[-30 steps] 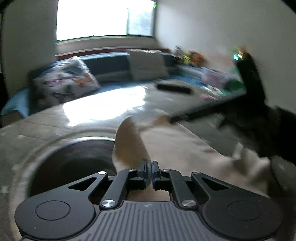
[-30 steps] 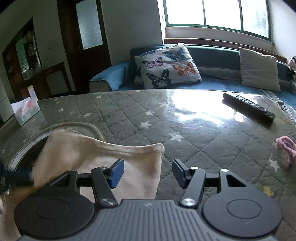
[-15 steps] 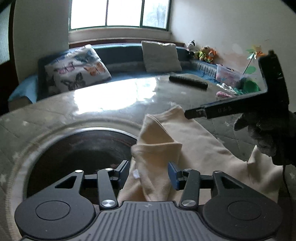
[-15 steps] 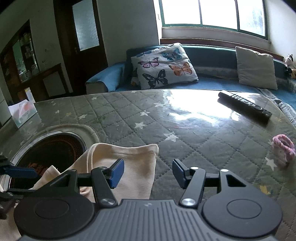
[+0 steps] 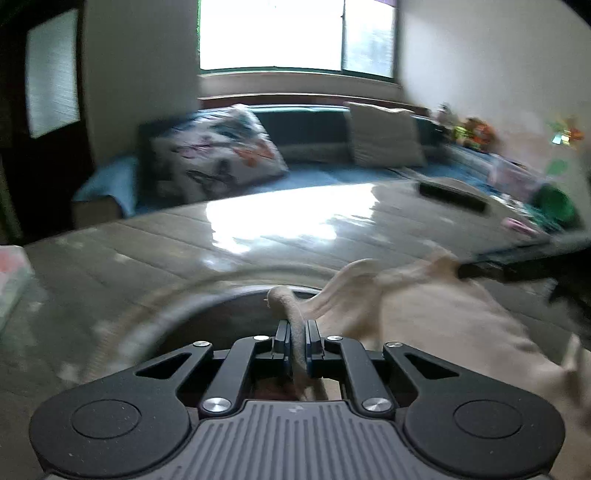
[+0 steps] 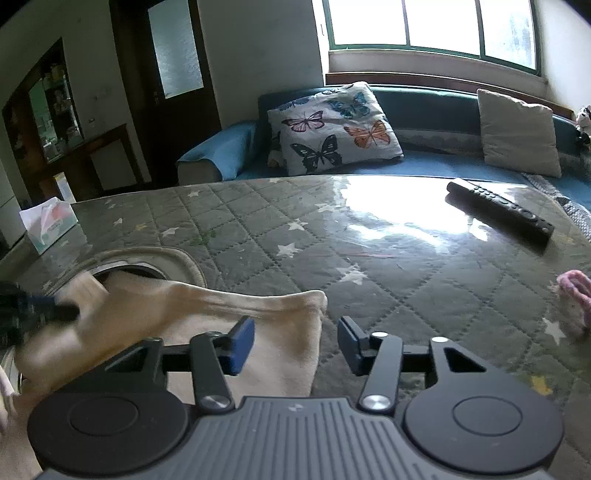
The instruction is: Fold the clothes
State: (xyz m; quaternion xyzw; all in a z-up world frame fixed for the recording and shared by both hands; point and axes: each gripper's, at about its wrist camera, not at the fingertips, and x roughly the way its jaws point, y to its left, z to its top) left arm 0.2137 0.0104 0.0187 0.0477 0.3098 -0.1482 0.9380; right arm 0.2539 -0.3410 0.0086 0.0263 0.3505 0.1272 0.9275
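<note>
Left tongs point(image 5: 295, 341) are clamped on a bunched fold of the cream garment point(image 5: 436, 317), the cloth pinched between the blue pads and rising in a small peak just beyond them. Right tongs point(image 6: 295, 345) stand apart and are closing, with nothing pressed between the pads; the garment's right corner lies just under and beside the left pad, and bare quilted cloth shows in the gap.

Around them, the counter point(image 6: 369, 258) carries a grey quilted cover with pale stars. A round dark opening point(image 6: 144, 271) with a pale rim sits at its near left, and the garment drapes partly over that rim. A black remote point(image 6: 498, 212) lies at the far right, well apart from the cloth, and a pink fuzzy item point(image 6: 574, 299) rests at the right edge. A tissue box point(image 6: 48, 223) stands at the far left. Beyond the counter runs a blue sofa point(image 6: 436, 162) with a butterfly cushion point(image 6: 332, 127) and a plain beige cushion point(image 6: 517, 133), under a bright window point(image 6: 432, 22).

From the left wrist view the garment spreads rightward from the clamped fold toward the blurred right tongs at the right edge.
</note>
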